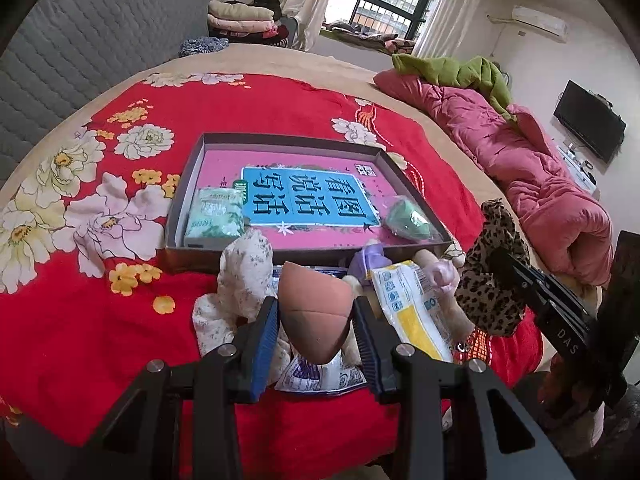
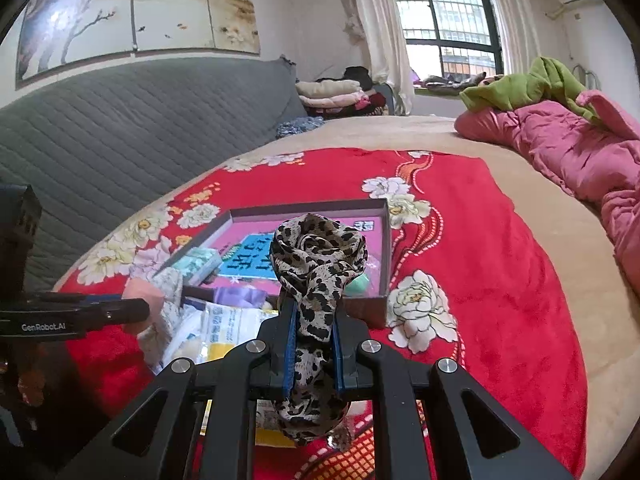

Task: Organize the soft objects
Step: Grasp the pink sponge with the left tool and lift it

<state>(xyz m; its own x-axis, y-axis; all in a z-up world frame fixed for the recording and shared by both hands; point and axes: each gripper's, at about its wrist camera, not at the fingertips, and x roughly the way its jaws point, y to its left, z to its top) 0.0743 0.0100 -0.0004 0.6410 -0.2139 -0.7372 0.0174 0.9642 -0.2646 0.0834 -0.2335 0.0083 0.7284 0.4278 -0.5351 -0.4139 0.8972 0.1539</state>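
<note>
Left wrist: left tool (image 1: pixel 316 316) grips sponge (image 1: pixel 314 316); right tool (image 2: pixel 314 320) grips scarf (image 2: pixel 318 264).

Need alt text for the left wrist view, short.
The left gripper is shut on a peach teardrop makeup sponge, held above a pile of soft items on a red floral blanket. Behind the pile sits a shallow open box holding a green tissue pack and a green sponge. At right, the right gripper holds a leopard-print scarf.

Matt foam sponge (image 1: pixel 314 312); thin leopard cloth (image 2: pixel 316 264); plush red blanket (image 2: pixel 480 280).
</note>
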